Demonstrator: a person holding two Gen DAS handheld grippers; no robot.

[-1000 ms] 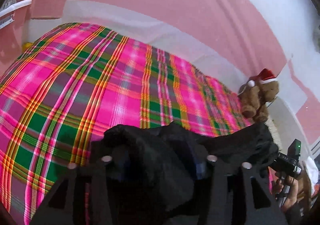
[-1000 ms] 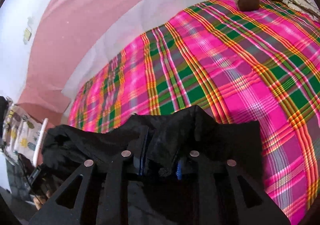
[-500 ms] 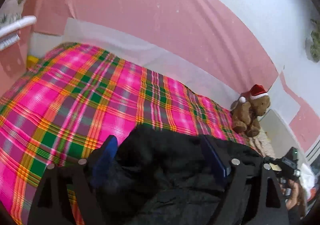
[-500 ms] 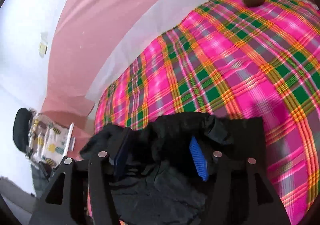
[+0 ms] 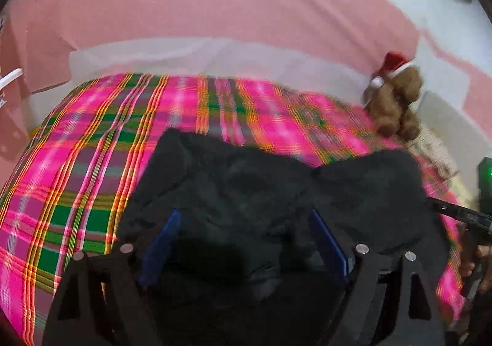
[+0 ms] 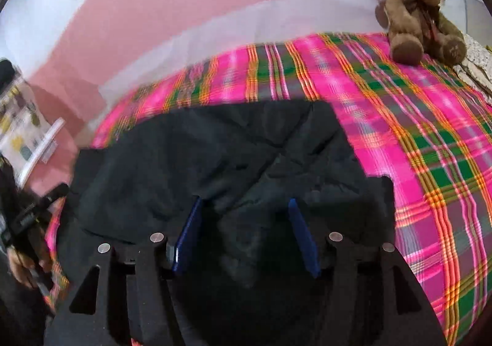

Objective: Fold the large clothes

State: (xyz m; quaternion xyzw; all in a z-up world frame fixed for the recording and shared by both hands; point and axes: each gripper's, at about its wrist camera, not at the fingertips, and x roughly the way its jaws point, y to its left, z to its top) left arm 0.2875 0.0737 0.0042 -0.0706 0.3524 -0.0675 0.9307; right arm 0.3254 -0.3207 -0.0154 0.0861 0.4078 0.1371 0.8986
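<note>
A large black garment (image 5: 270,186) lies spread on the pink plaid bed cover (image 5: 92,146). It also shows in the right wrist view (image 6: 233,149), fairly flat with creases. My left gripper (image 5: 243,223) is open, its blue pads (image 5: 326,241) apart over the near edge of the garment. My right gripper (image 6: 244,214) is open too, its blue pads (image 6: 303,238) apart above the garment's near edge. The right gripper's body shows at the right edge of the left wrist view (image 5: 467,217), and the left one at the left edge of the right wrist view (image 6: 27,217).
A brown teddy bear with a red Santa hat (image 6: 415,8) sits at the bed's far right corner, also in the left wrist view (image 5: 396,100). A pink and white wall (image 5: 215,8) runs behind the bed. A patterned cloth on a rack (image 6: 21,131) stands at the left.
Both grippers went from shut on the black garment to open and let it go. The garment dropped and now lies spread flatter on the bed. Both views have shifted.
</note>
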